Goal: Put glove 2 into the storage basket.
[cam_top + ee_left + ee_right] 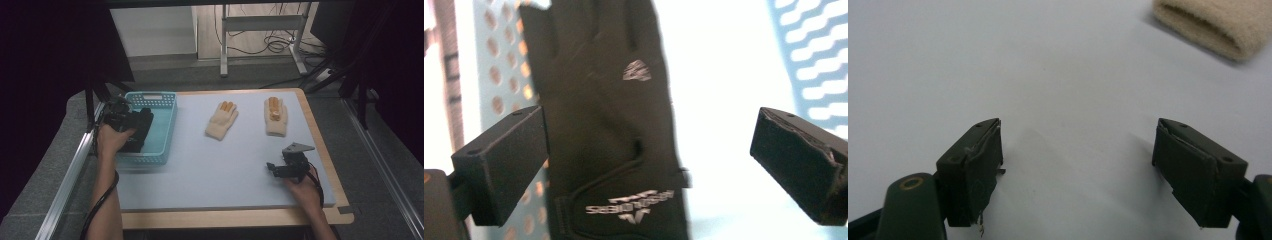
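**A:** High view first: the left gripper (131, 121) sits over the teal basket (169, 121) at the table's left edge, with something dark under it. Two cream gloves with orange fingertips, the nearer cream glove (221, 120) and the farther cream glove (276, 116), lie well apart from the basket on the grey mat (210, 170). The right gripper (280, 167) rests low near the mat's right side.

**B:** What does the left gripper view add?

**A:** It shows what the dark thing is: a black glove (609, 130) with a pale logo, lying inside the basket against its perforated wall (504, 75). The jaws stand wide. One pad is just beside the glove's edge, the other well clear, so nothing is gripped. I'd judge the glove has been released into the basket.

**B:** And the right gripper view?

**A:** Its jaws are spread wide over bare mat with nothing between them. A cream cuff (1218, 25) shows at the top right, ahead and off to one side.

**B:** So the next move?

**A:** Probably a cream glove. The right gripper would need to travel forward to that cuff, lower its open jaws around the fabric and pinch a fold firmly, since soft knit slips easily.
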Action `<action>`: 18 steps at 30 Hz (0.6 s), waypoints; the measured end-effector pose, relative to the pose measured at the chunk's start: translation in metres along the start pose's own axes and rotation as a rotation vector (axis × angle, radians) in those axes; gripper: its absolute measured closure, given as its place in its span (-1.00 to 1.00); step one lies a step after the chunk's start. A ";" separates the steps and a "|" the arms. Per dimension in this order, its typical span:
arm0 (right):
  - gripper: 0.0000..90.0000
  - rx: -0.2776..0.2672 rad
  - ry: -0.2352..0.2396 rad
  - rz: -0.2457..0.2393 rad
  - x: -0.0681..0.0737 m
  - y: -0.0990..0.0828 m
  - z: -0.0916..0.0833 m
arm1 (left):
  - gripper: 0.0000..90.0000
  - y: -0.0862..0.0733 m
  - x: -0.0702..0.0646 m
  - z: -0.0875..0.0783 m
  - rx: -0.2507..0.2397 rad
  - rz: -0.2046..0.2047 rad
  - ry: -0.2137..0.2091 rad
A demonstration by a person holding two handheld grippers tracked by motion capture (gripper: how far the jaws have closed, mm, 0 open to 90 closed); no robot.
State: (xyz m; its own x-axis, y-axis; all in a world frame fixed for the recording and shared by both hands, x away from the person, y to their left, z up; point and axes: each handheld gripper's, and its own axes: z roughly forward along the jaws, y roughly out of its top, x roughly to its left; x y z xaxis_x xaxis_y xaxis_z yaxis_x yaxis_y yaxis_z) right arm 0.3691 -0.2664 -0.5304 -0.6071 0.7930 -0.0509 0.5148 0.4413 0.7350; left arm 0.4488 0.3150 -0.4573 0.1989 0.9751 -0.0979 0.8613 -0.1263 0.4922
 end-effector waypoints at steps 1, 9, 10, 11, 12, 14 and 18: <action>-0.56 0.000 0.000 0.000 0.000 0.000 0.000 | -0.95 -0.001 -0.003 -0.003 -0.027 0.002 -0.013; -0.56 0.001 -0.002 -0.001 0.000 0.000 0.000 | -0.96 -0.018 -0.039 -0.015 -0.182 0.096 -0.146; -0.56 0.001 -0.002 -0.001 0.000 0.000 0.000 | -0.96 -0.020 -0.046 -0.015 -0.191 0.122 -0.153; -0.56 0.000 -0.002 0.001 0.000 0.000 0.000 | -0.96 -0.021 -0.054 -0.015 -0.195 0.153 -0.161; -0.56 0.001 -0.003 -0.001 0.000 0.000 0.000 | -0.97 -0.023 -0.063 -0.015 -0.195 0.184 -0.164; -0.56 0.001 -0.003 -0.001 0.000 0.000 0.000 | -0.98 -0.024 -0.080 -0.016 -0.198 0.240 -0.164; -0.56 0.001 -0.003 -0.001 0.000 0.000 0.000 | -1.00 -0.029 -0.112 -0.021 -0.232 0.319 -0.191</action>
State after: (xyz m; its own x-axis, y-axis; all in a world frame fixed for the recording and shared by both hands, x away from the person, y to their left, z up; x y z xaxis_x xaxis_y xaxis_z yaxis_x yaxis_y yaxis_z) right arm 0.3690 -0.2663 -0.5304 -0.6055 0.7940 -0.0539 0.5148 0.4425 0.7343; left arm 0.3916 0.2132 -0.4421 0.5398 0.8398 -0.0572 0.6192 -0.3502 0.7028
